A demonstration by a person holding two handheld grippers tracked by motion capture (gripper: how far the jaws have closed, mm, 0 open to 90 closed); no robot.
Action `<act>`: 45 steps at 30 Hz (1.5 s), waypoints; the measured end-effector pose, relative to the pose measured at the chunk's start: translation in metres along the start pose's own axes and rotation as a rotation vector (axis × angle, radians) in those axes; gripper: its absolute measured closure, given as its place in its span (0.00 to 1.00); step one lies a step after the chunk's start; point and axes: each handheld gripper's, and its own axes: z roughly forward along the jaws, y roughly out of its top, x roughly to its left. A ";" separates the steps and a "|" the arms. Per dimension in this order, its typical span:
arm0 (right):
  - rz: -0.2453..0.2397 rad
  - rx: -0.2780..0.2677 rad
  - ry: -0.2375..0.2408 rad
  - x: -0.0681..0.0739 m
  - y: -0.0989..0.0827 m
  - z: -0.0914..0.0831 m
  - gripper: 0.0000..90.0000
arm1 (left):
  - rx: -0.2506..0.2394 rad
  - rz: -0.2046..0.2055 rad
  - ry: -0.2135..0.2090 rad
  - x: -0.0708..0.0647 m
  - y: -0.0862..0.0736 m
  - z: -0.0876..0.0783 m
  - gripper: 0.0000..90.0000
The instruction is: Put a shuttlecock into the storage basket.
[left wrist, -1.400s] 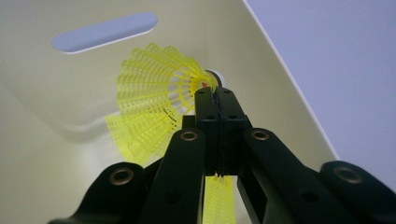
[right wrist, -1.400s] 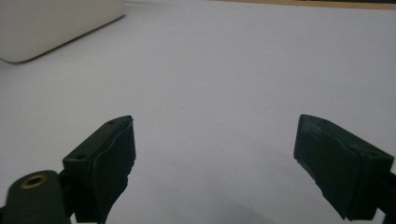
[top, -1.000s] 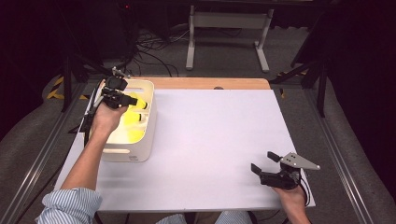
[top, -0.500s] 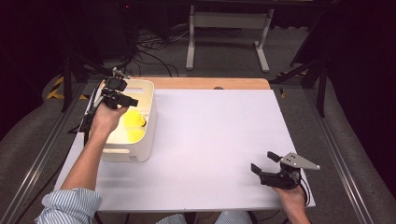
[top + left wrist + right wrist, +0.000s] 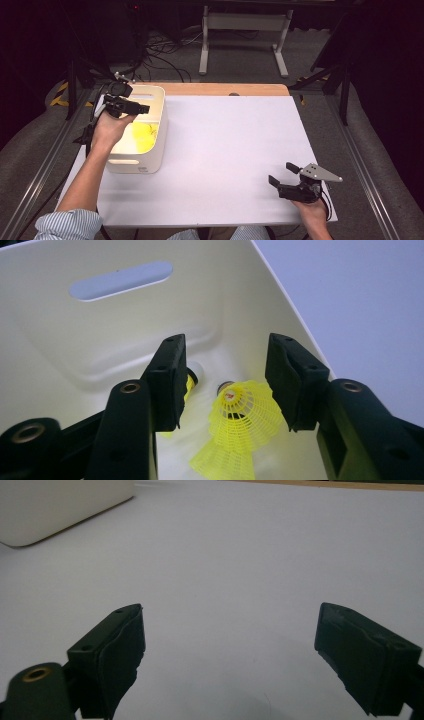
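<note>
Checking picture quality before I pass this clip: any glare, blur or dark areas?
High view: room dark beyond the table, bin interior glowing brightly. Left gripper view: shuttlecock sharp, near claw parts slightly soft. Right gripper view: the claw pads blurred, table evenly lit.

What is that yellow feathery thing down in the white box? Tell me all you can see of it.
A shuttlecock, bright yellow, plastic by its look: a netted skirt flaring from a pale rounded cork tip with a small red mark. It lies on the floor of the cream bin, beside at least one more. The left gripper hangs open above it, its jaws having just opened, touching nothing.
</note>
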 end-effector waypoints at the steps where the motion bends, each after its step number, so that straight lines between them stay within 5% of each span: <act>1: -0.002 -0.001 0.000 0.000 0.000 0.000 0.15 | -0.014 0.007 -0.006 -0.002 -0.002 -0.005 0.55; 45: 0.000 -0.001 0.001 0.000 0.000 0.000 0.15 | -0.082 0.133 -0.110 -0.055 -0.004 -0.019 0.43</act>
